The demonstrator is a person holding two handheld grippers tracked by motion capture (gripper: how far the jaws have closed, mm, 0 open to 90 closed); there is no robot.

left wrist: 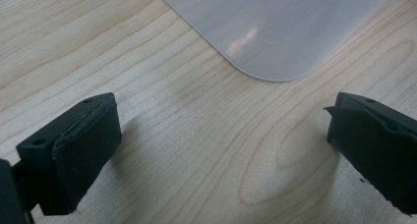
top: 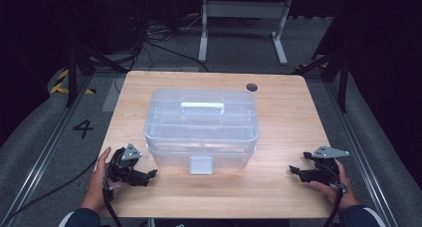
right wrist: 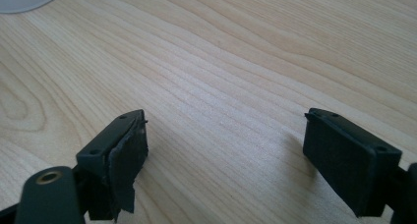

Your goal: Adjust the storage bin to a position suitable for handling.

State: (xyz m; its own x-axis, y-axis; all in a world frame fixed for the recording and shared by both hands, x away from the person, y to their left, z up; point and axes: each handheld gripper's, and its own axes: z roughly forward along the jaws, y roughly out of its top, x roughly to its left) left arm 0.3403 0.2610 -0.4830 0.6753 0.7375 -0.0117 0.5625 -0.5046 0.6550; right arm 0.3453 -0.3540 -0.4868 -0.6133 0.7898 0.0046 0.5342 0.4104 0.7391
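Observation:
A clear plastic storage box (top: 201,127) with a white handle and a front latch (top: 201,165) stands shut in the middle of the wooden table (top: 278,187). My left gripper (top: 149,176) rests low on the table at the box's front left, open, nothing between its jaws. In the left gripper view a rounded corner of the box (left wrist: 275,27) lies just ahead of the wide-apart pads (left wrist: 83,150). My right gripper (top: 294,171) sits at the front right, open and empty, well clear of the box. Its pads (right wrist: 344,160) frame bare wood.
A dark round grommet hole (top: 252,86) sits near the table's far right corner. A white desk frame (top: 244,18) and cables lie on the floor beyond the table. Black stands flank both sides.

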